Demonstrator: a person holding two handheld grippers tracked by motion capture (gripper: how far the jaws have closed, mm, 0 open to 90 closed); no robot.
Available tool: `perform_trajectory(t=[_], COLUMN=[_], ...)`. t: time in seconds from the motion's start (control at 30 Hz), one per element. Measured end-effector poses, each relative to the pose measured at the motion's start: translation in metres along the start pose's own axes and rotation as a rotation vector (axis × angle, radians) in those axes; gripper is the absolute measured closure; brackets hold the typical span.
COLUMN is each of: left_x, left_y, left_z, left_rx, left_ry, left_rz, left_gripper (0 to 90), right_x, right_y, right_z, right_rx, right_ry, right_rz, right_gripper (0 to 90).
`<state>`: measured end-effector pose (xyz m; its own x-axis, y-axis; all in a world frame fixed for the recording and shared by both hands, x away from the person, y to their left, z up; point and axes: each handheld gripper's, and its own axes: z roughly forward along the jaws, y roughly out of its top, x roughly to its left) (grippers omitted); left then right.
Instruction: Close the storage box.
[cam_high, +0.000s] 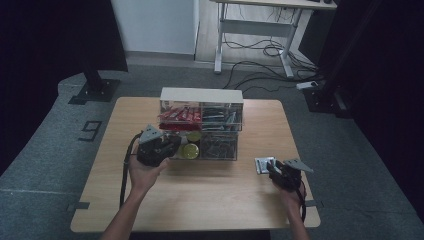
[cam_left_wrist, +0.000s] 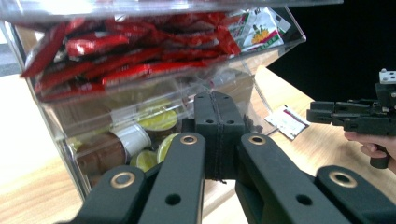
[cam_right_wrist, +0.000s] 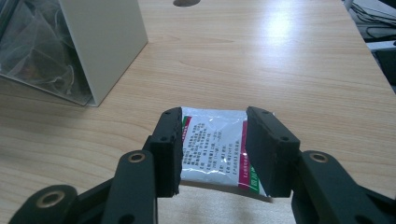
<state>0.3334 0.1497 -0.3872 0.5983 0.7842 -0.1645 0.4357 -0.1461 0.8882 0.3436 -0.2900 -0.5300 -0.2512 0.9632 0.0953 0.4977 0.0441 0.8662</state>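
Sachet (cam_right_wrist: 215, 144) sits pinched edge to edge in my right gripper (cam_right_wrist: 214, 149), just above the table (cam_right_wrist: 261, 56) to the right of the clear organizer (cam_high: 201, 125). It's flat, silvery-white, with small print and a red-green edge strip, and it's bowing a bit. I'd keep the squeeze light so it doesn't buckle and pop out. My left gripper (cam_left_wrist: 218, 135) is clenched on nothing, nose at the organizer's lower drawer front, probably best used for nudging there.
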Motion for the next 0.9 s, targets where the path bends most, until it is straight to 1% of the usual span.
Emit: perform_trajectory(t=[0.17, 0.23, 0.27, 0.3, 0.43, 0.53, 0.67, 0.83, 0.9], left_x=[0.002, 0.004, 0.006, 0.006, 0.011, 0.016, 0.022, 0.029, 0.031], left_y=[-0.012, -0.018, -0.025, -0.025, -0.039, -0.049, -0.065, -0.083, -0.090], left_z=[-0.003, -0.004, -0.005, -0.005, -0.004, -0.003, -0.001, 0.000, 0.001], left_rx=[0.001, 0.002, 0.006, 0.006, 0.022, 0.032, 0.054, 0.075, 0.081], left_ry=[0.000, -0.004, -0.002, -0.002, 0.001, 0.005, 0.007, 0.021, 0.017], left_rz=[-0.009, -0.016, -0.020, -0.020, -0.037, -0.047, -0.068, -0.078, -0.081], left_gripper=[90.0, 90.0, 90.0, 90.0, 90.0, 89.9, 89.8, 89.1, 89.0], right_x=[0.003, 0.003, 0.004, 0.004, 0.006, 0.007, 0.008, 0.009, 0.009], right_y=[0.000, 0.000, 0.000, 0.000, -0.001, -0.001, -0.002, -0.005, -0.006], right_z=[-0.002, -0.003, -0.004, -0.004, -0.006, -0.006, -0.007, -0.008, -0.009], right_rx=[-0.008, -0.012, -0.014, -0.014, -0.020, -0.020, -0.023, -0.022, -0.021], right_ry=[0.012, 0.018, 0.027, 0.027, 0.052, 0.060, 0.082, 0.102, 0.108], right_rz=[-0.012, -0.015, -0.014, -0.014, -0.027, -0.032, -0.050, -0.061, -0.067], right_gripper=[55.8, 55.8, 55.6, 55.6, 55.0, 54.9, 54.5, 54.2, 54.1])
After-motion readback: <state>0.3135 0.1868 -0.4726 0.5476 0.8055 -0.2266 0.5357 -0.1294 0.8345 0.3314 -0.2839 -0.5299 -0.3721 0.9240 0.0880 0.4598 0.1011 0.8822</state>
